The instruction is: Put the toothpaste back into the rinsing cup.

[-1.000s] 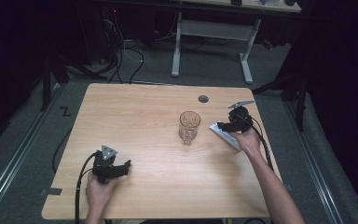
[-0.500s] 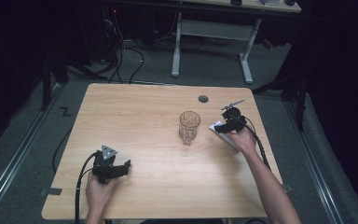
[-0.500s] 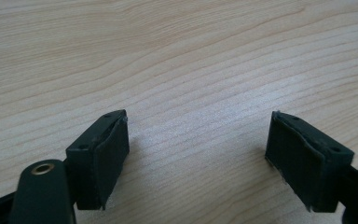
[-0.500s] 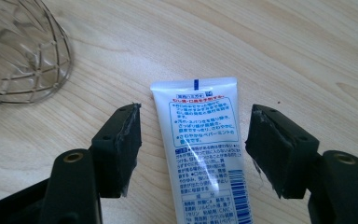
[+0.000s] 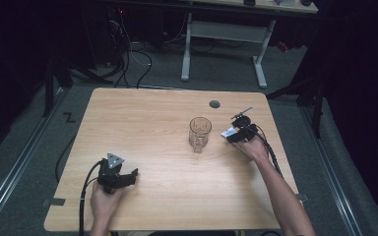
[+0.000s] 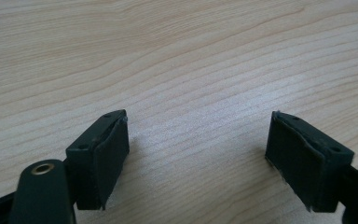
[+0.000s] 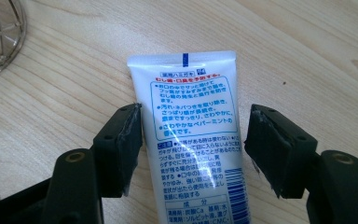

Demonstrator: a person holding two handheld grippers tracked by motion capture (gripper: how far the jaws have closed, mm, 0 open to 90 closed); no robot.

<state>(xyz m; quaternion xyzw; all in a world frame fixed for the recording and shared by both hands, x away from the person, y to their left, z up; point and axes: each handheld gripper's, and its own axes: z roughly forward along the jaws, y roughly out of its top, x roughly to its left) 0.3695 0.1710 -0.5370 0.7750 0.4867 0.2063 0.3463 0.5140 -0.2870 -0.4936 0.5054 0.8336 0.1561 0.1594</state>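
Observation:
A white toothpaste tube (image 7: pixel 191 102) with blue and red print lies flat on the wooden table (image 5: pixel 157 123), crimped end away from the camera. My right gripper (image 7: pixel 193 144) is open, one jaw on each side of the tube, the left jaw close against its edge. In the high view the right gripper (image 5: pixel 235 133) sits right of a clear patterned glass (image 5: pixel 200 132), with the tube (image 5: pixel 228 132) poking out toward the glass. My left gripper (image 5: pixel 130 176) rests near the front left of the table, open, with bare wood between its jaws (image 6: pixel 198 154).
The glass's base (image 7: pixel 0 32) shows at the top left of the right gripper view. A round cable hole (image 5: pixel 214 104) sits near the table's far edge. A white desk frame (image 5: pixel 226 44) and cables (image 5: pixel 128 54) lie on the floor beyond.
The right hand has lowered and shifted slightly left toward the glass, bringing the tube down flat on the table. The left gripper has not moved.

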